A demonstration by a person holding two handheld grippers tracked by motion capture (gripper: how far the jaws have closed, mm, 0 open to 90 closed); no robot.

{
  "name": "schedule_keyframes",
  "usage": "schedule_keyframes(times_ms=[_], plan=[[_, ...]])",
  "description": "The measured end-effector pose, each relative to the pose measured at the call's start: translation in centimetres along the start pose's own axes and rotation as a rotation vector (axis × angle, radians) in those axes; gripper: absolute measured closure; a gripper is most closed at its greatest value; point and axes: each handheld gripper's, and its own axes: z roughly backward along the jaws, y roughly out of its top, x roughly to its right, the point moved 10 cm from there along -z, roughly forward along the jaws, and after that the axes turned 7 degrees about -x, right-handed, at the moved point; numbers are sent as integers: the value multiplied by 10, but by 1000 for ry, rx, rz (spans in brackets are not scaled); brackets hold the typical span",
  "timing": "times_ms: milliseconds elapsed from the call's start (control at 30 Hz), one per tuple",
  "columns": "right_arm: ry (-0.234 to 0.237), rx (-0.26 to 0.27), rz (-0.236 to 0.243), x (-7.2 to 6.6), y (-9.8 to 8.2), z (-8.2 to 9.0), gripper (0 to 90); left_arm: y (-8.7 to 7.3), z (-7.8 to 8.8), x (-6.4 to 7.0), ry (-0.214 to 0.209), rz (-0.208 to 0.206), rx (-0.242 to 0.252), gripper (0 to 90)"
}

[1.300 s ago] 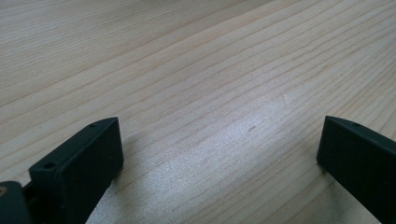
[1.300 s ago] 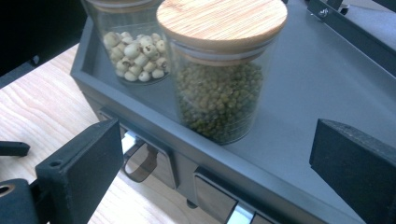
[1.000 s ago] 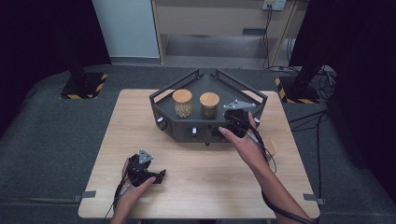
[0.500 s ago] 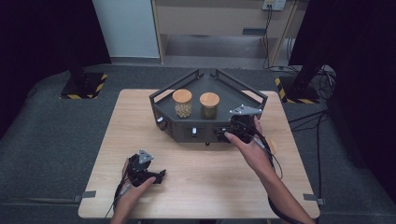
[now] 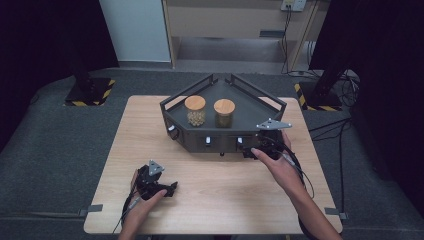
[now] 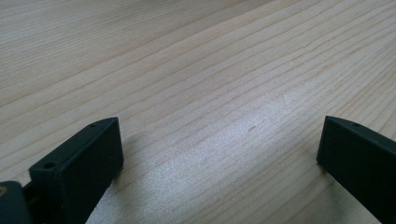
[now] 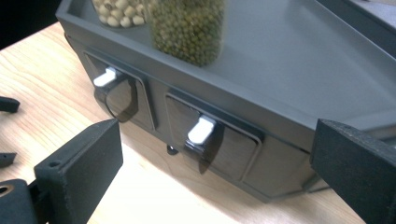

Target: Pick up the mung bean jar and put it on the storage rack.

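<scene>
A dark grey angular cabinet [image 5: 260, 112] stands at the back middle of the wooden table [image 5: 220, 195]. Two wooden-lidded jars stand on its top: a pale-bean jar [image 5: 195, 111] [image 7: 114, 11] and a green-bean jar [image 5: 224, 113] [image 7: 187, 28]. Its front face has small drawers with white handles [image 7: 201, 129] [image 7: 105, 77]. My right gripper [image 5: 250, 149] [image 7: 217, 140] is open just in front of the right-hand drawer, with that handle between the lines of its jaws and nothing gripped. My left gripper [image 5: 169, 189] [image 6: 219, 135] rests open on bare wood at the near left.
A raised rail [image 5: 187, 92] runs round the cabinet's back edges. Cables trail from both grippers toward the table's near edge. Dark floor mat [image 5: 55, 145] surrounds the table, with stand bases [image 5: 90, 92] at the back corners.
My right gripper has come down from the cabinet's right top edge to the front face, facing the drawers. The left gripper has not moved.
</scene>
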Motion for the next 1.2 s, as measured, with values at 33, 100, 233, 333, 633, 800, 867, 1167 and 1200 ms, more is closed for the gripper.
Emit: schedule_keyframes(times_ms=[33, 100, 233, 333, 633, 800, 867, 1167, 1200], plan=[[0, 0, 1, 1, -1, 1, 28, 0, 0, 0, 0, 0, 0, 0], [1, -4, 2, 3, -4, 1, 28, 0, 0, 0, 0, 0, 0, 0], [4, -12, 1, 5, -8, 2, 28, 0, 0, 0, 0, 0, 0, 0], [3, -17, 1, 7, -12, 3, 28, 0, 0, 0, 0, 0, 0, 0], [-6, -22, -8, 15, -19, 8, 27, 0, 0, 0, 0, 0, 0, 0], [-23, -30, -7, 19, -25, 12, 27, 0, 0, 0, 0, 0, 0, 0], [-27, -33, -9, 21, -27, 14, 27, 0, 0, 0, 0, 0, 0, 0], [-48, -41, -31, 33, -41, 22, 28, 0, 0, 0, 0, 1, 0, 0], [-49, -42, -32, 35, -43, 24, 28, 0, 0, 0, 0, 0, 0, 0]])
